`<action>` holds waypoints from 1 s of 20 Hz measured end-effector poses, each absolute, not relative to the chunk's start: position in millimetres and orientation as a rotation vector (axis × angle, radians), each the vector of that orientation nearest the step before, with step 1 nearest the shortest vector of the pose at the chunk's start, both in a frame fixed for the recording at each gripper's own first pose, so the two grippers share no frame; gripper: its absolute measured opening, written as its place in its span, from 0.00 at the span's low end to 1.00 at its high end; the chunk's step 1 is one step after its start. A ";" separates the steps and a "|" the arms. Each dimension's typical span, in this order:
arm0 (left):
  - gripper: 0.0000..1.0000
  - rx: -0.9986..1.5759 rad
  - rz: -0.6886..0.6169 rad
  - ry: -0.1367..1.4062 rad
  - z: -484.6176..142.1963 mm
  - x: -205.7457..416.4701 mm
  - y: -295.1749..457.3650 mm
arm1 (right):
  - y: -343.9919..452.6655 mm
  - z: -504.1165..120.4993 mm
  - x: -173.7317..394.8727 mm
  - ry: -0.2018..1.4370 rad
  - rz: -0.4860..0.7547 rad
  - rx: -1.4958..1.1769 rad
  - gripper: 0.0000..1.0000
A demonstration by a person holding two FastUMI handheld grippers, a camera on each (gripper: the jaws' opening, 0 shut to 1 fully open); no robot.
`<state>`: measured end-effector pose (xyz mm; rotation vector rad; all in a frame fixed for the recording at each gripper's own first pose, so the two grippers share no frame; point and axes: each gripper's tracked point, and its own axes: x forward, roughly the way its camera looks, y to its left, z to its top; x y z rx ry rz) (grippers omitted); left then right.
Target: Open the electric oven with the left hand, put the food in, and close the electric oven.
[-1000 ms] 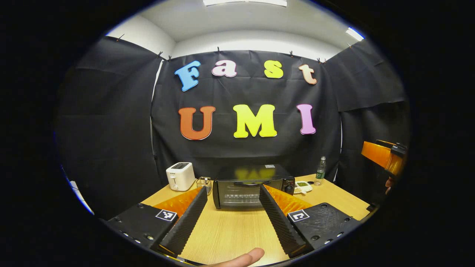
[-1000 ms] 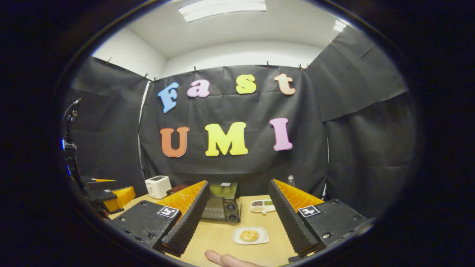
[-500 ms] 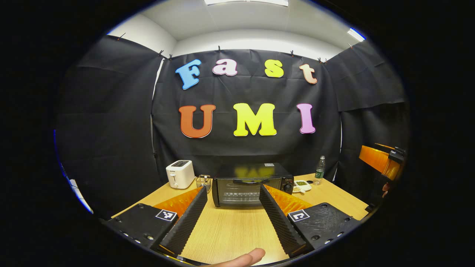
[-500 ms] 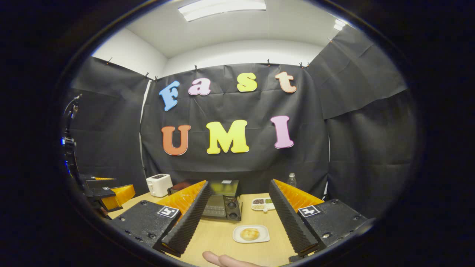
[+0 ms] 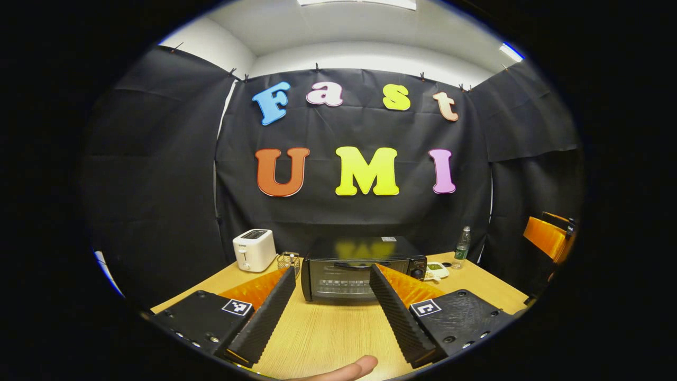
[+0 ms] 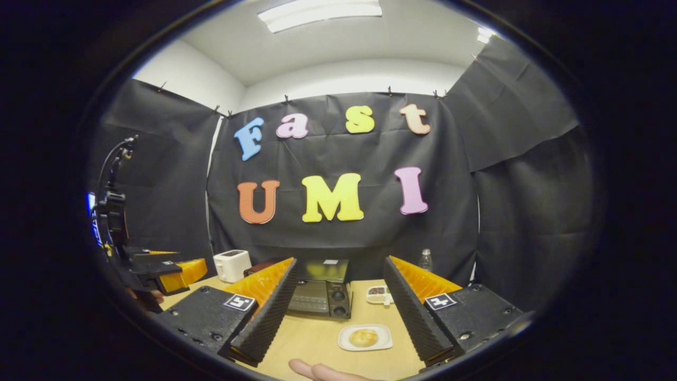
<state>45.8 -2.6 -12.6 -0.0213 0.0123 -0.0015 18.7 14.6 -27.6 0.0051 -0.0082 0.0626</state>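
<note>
A black electric oven (image 5: pixel 359 267) stands on the wooden table (image 5: pixel 328 333), its door closed; in the right gripper view the oven (image 6: pixel 320 296) sits partly behind my left finger. My left gripper (image 5: pixel 330 307) is open and empty, lined up with the oven door but well short of it. A round piece of food (image 6: pixel 364 337) lies on a white plate (image 6: pixel 366 338) in front of the oven's right side. My right gripper (image 6: pixel 338 312) hovers open above the table, with the plate between its fingers' lines, farther off. The left gripper (image 6: pixel 169 272) shows at that view's left edge.
A white toaster (image 5: pixel 254 250) and a small wire basket (image 5: pixel 290 260) stand left of the oven. A divided snack dish (image 5: pixel 436 270) and a water bottle (image 5: pixel 461 244) stand to its right. A fingertip (image 5: pixel 344 368) shows at the bottom edge.
Both views have shifted slightly. The oven has drifted a little left between my left fingers, and the plate a little right in the right gripper view. Nothing was gripped.
</note>
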 end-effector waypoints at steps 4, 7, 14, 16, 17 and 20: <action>0.93 -0.035 -0.016 0.053 -25.6 101.7 -3.2 | 5.8 -34.0 37.0 -0.013 0.066 0.009 1.00; 0.93 -0.045 -0.026 0.122 -42.1 147.5 -7.9 | -18.2 -43.0 49.4 -0.011 0.027 0.013 0.99; 0.93 -0.034 -0.075 0.167 -63.3 245.2 -43.5 | -71.0 -66.2 70.1 0.020 -0.035 0.066 0.99; 0.93 -0.053 -0.082 0.234 -82.0 258.8 -54.1 | -79.0 -69.8 71.9 0.019 -0.031 0.093 0.99; 0.93 -0.054 -0.087 0.250 -87.4 264.2 -58.0 | -79.7 -71.7 72.4 0.017 -0.025 0.096 0.99; 0.93 -0.038 -0.086 0.313 -104.7 272.1 -61.8 | -82.4 -63.2 68.3 -0.027 -0.024 0.067 0.99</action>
